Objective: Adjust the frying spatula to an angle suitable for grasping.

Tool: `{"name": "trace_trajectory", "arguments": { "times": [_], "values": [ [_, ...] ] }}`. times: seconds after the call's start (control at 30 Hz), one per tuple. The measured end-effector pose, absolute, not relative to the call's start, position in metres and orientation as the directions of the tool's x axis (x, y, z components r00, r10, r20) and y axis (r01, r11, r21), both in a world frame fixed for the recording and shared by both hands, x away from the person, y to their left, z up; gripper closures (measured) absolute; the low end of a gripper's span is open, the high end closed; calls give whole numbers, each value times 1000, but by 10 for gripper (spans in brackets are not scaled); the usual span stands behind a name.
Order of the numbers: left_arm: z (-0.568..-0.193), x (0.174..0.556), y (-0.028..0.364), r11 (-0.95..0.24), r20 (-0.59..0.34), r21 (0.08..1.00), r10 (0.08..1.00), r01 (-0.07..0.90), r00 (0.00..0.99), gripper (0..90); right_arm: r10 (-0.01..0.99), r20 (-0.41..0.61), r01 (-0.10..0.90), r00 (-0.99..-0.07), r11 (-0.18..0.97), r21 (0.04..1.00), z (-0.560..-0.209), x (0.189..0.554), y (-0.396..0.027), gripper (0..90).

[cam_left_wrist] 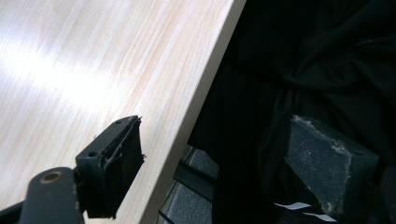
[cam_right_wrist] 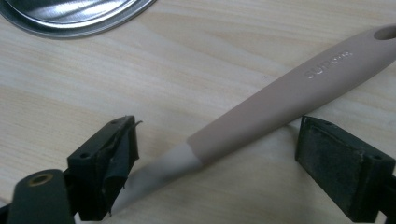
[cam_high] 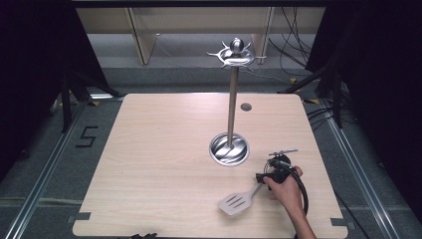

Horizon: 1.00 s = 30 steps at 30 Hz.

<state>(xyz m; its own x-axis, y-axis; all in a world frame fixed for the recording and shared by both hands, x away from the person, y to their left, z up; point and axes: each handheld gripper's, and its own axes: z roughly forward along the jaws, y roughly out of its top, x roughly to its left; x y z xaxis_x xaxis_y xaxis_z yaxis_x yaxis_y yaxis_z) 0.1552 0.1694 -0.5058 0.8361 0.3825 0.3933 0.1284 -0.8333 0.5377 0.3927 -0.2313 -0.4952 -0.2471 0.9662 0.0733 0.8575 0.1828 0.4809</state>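
Note:
A slotted spatula (cam_high: 238, 201) with a pale head and a beige handle lies flat near the table's front right. My right gripper (cam_high: 263, 178) hovers over that handle, held by a hand coming in from the bottom right. In the right gripper view the handle (cam_right_wrist: 289, 98) runs diagonally between the two wide-apart jaws of the right gripper (cam_right_wrist: 222, 154), which is open and not pressing it. The left gripper (cam_left_wrist: 219, 163) is open at the table's near edge, one jaw above the wood, the other above dark cloth, nothing between them.
A steel utensil stand (cam_high: 232, 104) rises from its round base (cam_high: 229, 148) at the table's middle, with hooks at its top; the base edge (cam_right_wrist: 74, 16) lies just beyond the right jaws. A small round hole (cam_high: 246, 106) sits behind it. Light wooden table (cam_high: 164, 164).

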Motion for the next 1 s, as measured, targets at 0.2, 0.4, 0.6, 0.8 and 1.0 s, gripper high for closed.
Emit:
{"name": "trace_trajectory", "arguments": {
  "times": [0.2,0.4,0.6,0.8,1.0],
  "values": [
    [-506,155,170,-832,389,540,382,128,838,178,954,-7,844,-298,267,466,-497,398,-218,105],
    [-506,155,170,-826,398,547,397,134,827,178,930,-1,825,-369,328,460,-490,402,-218,308],
    [-506,155,170,-828,389,546,389,131,835,178,902,4,834,-431,397,383,-485,413,-214,361],
    [-506,155,170,-831,388,541,382,128,839,178,861,59,829,-506,466,311,-481,421,-208,456],
    [-506,155,170,-832,390,540,383,129,838,179,820,13,792,-573,550,265,-477,430,-211,592]
  ]
}}
